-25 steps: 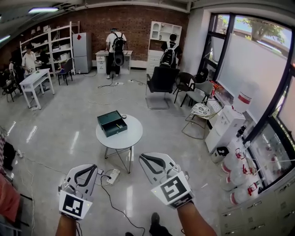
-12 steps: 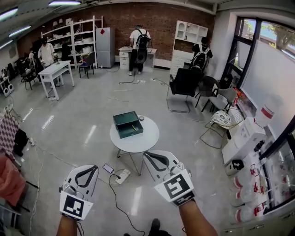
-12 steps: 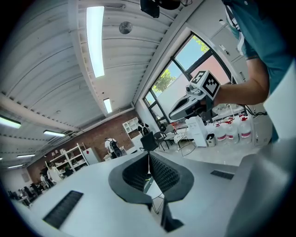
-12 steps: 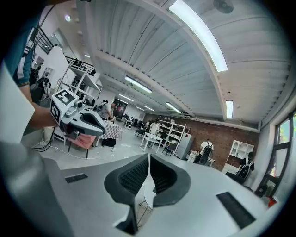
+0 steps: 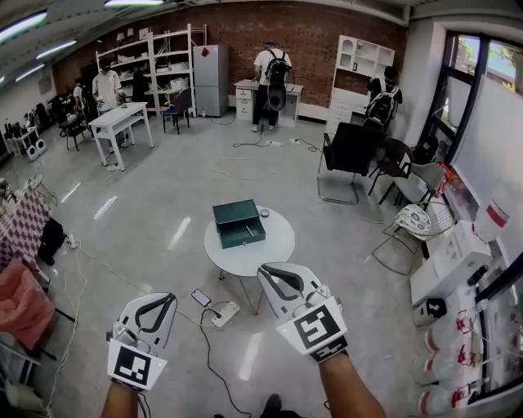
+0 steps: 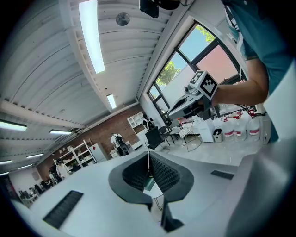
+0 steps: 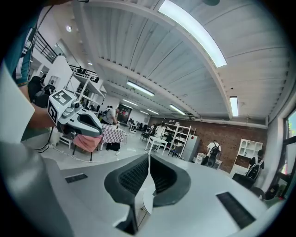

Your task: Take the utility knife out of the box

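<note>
Around you a glossy grey floor point(image 5: 163, 188) runs to a brick wall point(image 5: 315, 37), with white shelves point(image 5: 159, 61) on your left, tall windows point(image 5: 490, 98) on your right and strip lights point(image 5: 20, 24) overhead.

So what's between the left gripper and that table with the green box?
Head view: from the left gripper to the round table, only floor with a white power strip, a dark phone-like slab and black cable.

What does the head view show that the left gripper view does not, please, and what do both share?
Only the head view: the open green box from above on the round table, and a power strip. Only the left gripper view: the left gripper with jaws pressed together, empty, and the person's teal shirt. Both: the right gripper and the brick wall.
</note>
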`<state>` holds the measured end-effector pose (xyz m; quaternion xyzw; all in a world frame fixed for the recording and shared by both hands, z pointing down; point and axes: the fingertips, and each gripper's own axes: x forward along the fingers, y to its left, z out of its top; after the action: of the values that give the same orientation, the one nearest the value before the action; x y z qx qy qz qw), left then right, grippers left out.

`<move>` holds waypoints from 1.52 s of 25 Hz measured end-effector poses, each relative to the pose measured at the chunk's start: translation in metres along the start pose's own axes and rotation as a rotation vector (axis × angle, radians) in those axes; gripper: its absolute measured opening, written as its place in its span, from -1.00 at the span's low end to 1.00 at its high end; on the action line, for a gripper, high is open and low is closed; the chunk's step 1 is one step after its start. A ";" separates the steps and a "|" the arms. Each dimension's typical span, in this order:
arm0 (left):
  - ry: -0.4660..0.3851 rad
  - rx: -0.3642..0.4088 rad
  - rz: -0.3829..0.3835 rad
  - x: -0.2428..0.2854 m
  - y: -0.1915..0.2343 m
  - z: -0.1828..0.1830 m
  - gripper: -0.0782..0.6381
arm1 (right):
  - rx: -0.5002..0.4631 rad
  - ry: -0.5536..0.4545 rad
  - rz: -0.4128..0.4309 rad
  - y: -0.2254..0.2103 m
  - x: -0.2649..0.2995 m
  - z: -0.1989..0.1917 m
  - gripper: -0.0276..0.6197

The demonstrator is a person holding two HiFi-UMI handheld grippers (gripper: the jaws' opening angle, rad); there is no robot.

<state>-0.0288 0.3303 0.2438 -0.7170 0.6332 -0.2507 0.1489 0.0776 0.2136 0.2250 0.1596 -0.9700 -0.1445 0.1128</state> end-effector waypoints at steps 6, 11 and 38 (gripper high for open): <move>0.031 0.010 0.018 0.032 -0.019 0.017 -0.73 | 0.005 -0.022 0.035 -0.034 -0.011 -0.017 -0.79; 0.033 0.015 0.010 0.060 -0.034 0.026 -0.73 | 0.017 -0.013 0.026 -0.059 -0.022 -0.037 -0.79; -0.249 0.060 -0.348 0.234 0.076 0.000 -0.73 | 0.069 0.160 -0.357 -0.136 0.066 -0.047 -0.79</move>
<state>-0.0755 0.0887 0.2433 -0.8362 0.4687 -0.2008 0.2019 0.0663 0.0560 0.2372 0.3437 -0.9187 -0.1157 0.1564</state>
